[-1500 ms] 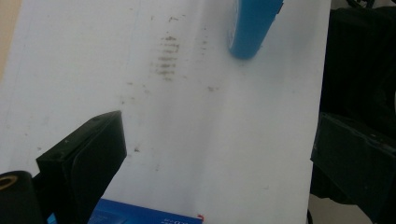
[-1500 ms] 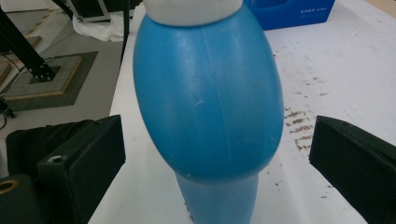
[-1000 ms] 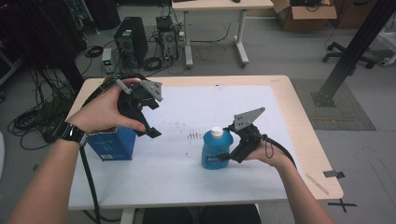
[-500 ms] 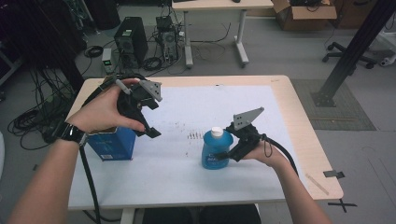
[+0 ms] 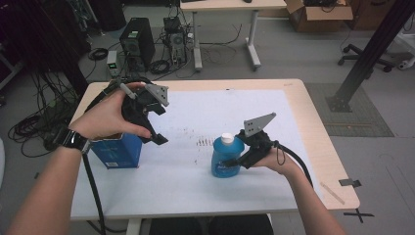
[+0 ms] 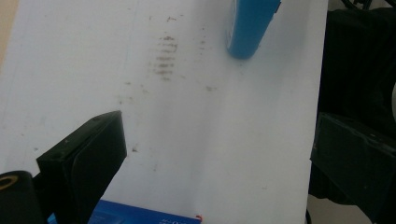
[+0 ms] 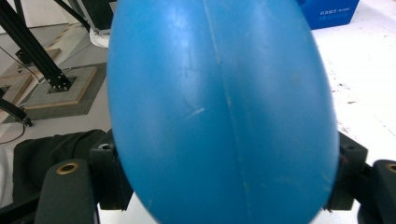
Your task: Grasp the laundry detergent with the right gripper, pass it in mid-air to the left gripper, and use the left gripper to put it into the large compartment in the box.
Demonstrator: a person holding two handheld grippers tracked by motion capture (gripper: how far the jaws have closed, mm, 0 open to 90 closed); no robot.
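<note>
Blue bottle (image 7: 219,107), top cut off, right claw (image 5: 235,163).

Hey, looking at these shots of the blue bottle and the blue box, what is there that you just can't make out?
- Blue box, high view: its far part is hidden behind the left hand and left gripper; its print is too small to read.
- Blue bottle, right gripper view: so close that its white cap and base are cut off.
- Right gripper, high view: contact with the bottle is partly hidden.
</note>
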